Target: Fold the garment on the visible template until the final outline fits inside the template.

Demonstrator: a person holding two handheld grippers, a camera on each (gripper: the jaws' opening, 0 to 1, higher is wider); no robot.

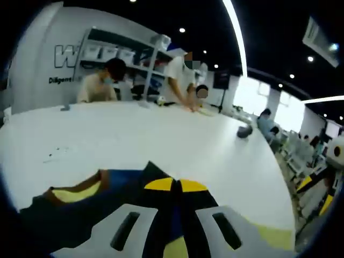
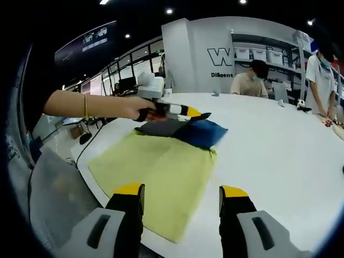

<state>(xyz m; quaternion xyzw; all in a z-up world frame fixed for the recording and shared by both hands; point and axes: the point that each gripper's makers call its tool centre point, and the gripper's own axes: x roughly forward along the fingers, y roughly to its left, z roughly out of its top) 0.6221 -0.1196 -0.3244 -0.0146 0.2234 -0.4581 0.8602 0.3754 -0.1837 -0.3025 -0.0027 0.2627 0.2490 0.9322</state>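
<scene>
two grippers work one dark blue and charcoal folded garment (image 2: pixel 185 130) on the white table (image 2: pixel 279 156), where it lies bunched at the far edge of the pale yellow-green rectangular template mat (image 2: pixel 161 172). my left gripper (image 2: pixel 185 112), in my left hand (image 2: pixel 126 107), is at the cloth; in the left gripper view its yellow-tipped jaws (image 1: pixel 176 185) look pressed nearly together over dark fabric, so i judge it is pinching the garment. my right gripper (image 2: pixel 181 196) hangs wide open and holds nothing, well short of the cloth, at the mat's near corner. the bundle's long axis runs across the mat's far edge, overhanging toward the bare table. left is nearer; right must reach forward across the mat.
</scene>
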